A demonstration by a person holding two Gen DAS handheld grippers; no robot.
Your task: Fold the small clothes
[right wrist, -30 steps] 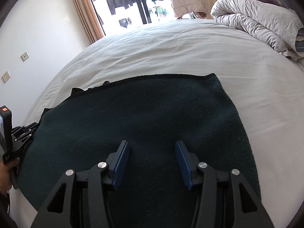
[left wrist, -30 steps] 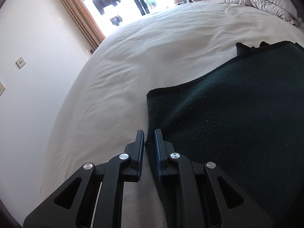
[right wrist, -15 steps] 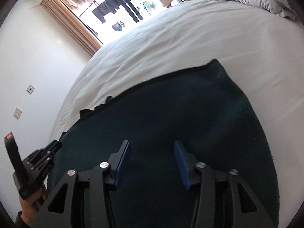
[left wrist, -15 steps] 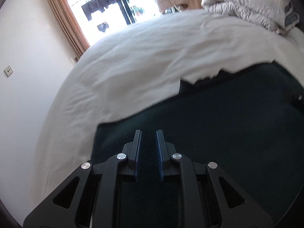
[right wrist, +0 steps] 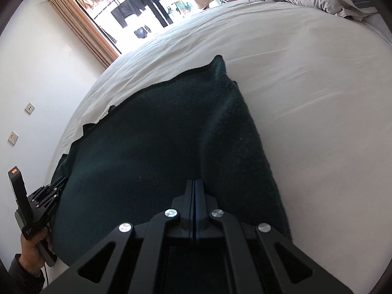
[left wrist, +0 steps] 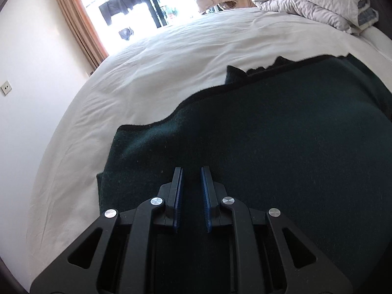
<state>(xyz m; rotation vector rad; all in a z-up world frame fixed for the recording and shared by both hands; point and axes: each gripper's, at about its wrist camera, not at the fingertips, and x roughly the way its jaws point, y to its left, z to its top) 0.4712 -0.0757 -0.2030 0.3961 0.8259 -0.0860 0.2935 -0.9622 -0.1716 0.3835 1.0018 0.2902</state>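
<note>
right wrist view showed a big white bed (right wrist: 306, 98) with a dark green cloth (right wrist: 147, 134) lying on it. it looked soft, floppy and thick. the near edge looked best to grab. the right gripper (right wrist: 195, 183) had just closed its jaws, pinching cloth. the left gripper (left wrist: 191, 174) pinched its near edge too.

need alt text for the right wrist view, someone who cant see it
The right tongs are pinched shut on a raised ridge of a dark green cloth spread on a white bed. At the left edge a hand holds the left tongs at the cloth's other side.
</note>
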